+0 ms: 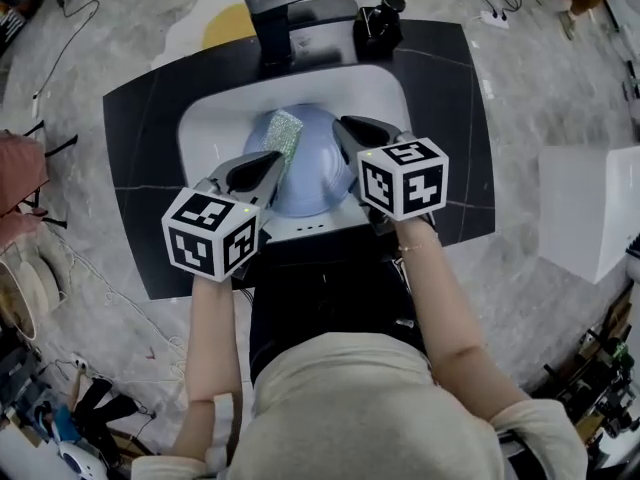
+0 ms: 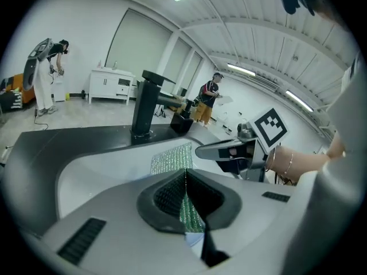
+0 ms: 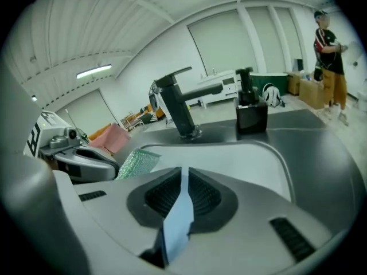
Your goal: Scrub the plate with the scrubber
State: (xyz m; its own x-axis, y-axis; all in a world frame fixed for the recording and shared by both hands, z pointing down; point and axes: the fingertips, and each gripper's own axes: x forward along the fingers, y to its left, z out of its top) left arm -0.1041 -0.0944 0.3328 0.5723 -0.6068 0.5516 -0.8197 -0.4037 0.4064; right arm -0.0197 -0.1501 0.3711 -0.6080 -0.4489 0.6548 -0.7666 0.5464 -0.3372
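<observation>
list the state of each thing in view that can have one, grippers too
Left gripper: shut on the sparkly green scrubber cloth.
Right gripper: shut on the rim of the pale blue round plate.
Scrubber: held against the plate's far edge.
Plate: held over the white sink basin.
Black faucet: no water running.
</observation>
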